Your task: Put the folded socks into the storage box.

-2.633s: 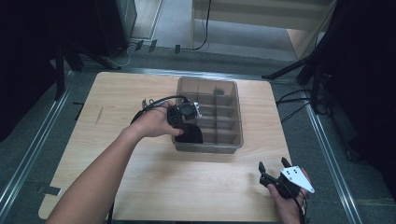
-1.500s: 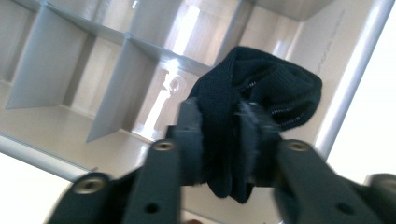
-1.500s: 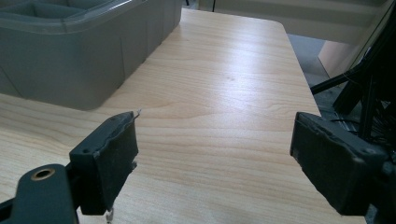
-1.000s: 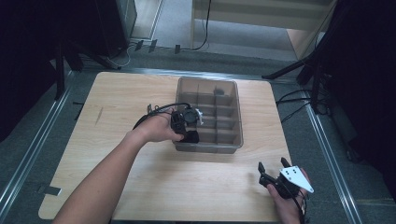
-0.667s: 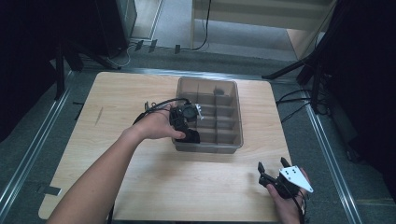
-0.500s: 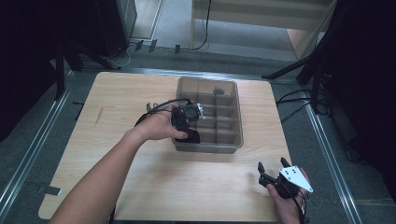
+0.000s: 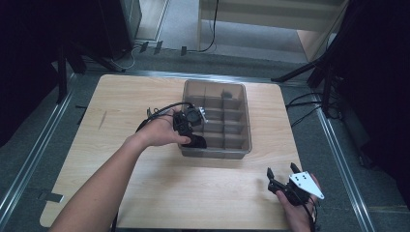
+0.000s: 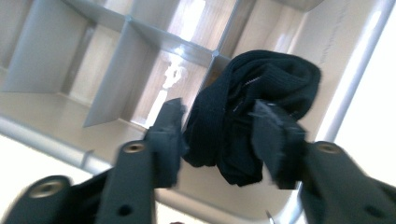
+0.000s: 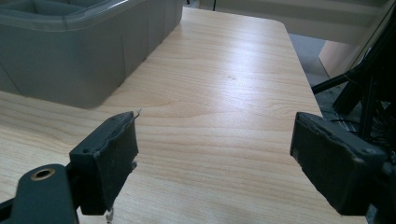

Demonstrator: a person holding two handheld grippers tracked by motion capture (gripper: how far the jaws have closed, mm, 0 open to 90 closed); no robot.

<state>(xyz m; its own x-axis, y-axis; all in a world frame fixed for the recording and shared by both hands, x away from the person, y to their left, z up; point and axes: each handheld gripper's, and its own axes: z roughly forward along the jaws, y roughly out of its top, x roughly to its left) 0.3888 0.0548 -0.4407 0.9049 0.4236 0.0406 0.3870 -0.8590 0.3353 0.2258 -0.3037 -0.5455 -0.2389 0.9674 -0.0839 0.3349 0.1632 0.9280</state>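
Note:
A grey plastic bin [image 7: 245, 126] with several divided compartments stands on the wooden table. A rolled black sock [image 7: 197, 142] lies in its near-left corner compartment. My left gripper [image 7: 189, 129] reaches into that compartment from the left. In the left gripper view the sock [image 8: 266, 79] sits between the two pads of the left gripper [image 8: 219, 135]. The jaws have just been opening and no longer squeeze the sock. My right gripper [image 7: 282, 170] rests near the table's front right edge. It stands wide open over bare wood [image 9: 215, 140], with nothing between its fingers.
The bin's dividers [image 8: 140, 37] and its wall [image 9: 70, 70] are close to both grippers. A black cable [image 7: 159, 108] loops from the left gripper across the table. Bare tabletop [image 7: 121, 101] lies left of the bin. Dark stands and cables surround the table.
The left hand has shifted only slightly at the bin's near-left corner, with the black sock staying in that compartment. The right hand has kept still.

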